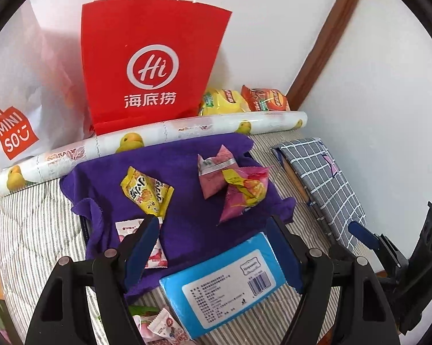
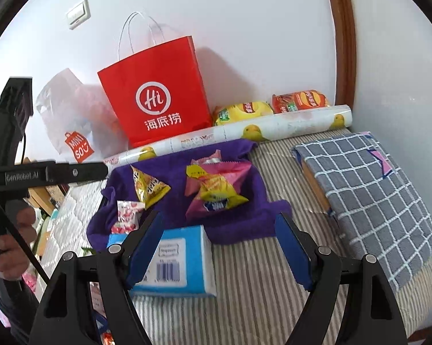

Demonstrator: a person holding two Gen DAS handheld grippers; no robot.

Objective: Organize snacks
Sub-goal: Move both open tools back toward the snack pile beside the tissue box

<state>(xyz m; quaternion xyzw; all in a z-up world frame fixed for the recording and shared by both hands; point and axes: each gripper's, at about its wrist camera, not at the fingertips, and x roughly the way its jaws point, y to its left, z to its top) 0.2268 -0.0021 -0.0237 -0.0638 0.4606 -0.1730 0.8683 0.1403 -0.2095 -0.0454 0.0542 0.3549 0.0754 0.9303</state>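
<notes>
On the purple cloth (image 1: 187, 172), left to right, lie a yellow snack packet (image 1: 147, 191) and a pink packet pile (image 1: 236, 184), both ahead of the claws. The left gripper (image 1: 213, 247) is spread and empty, nearest the yellow packet, whose long axis runs diagonally. The right gripper (image 2: 218, 247), also spread and empty, faces the pink pile.

Two handheld grippers, each of matte black plastic: forked arms with triangular cut-outs at 5 and 7 o'clock, round silver pivot screws on the knuckles, flat blue pads lining the inner faces of the fingers. Seen from the right wrist, left gripper (image 2: 72, 171) at 9 o'clock as a black bar lettered "GenRobot.AI" in white, with a thin black cable trailing beneath and a hand (image 2: 13, 244) at 8 o'clock. Seen from the left wrist, right gripper (image 1: 368, 237) at 4 o'clock, blue-tipped, on a boxy black body.
</notes>
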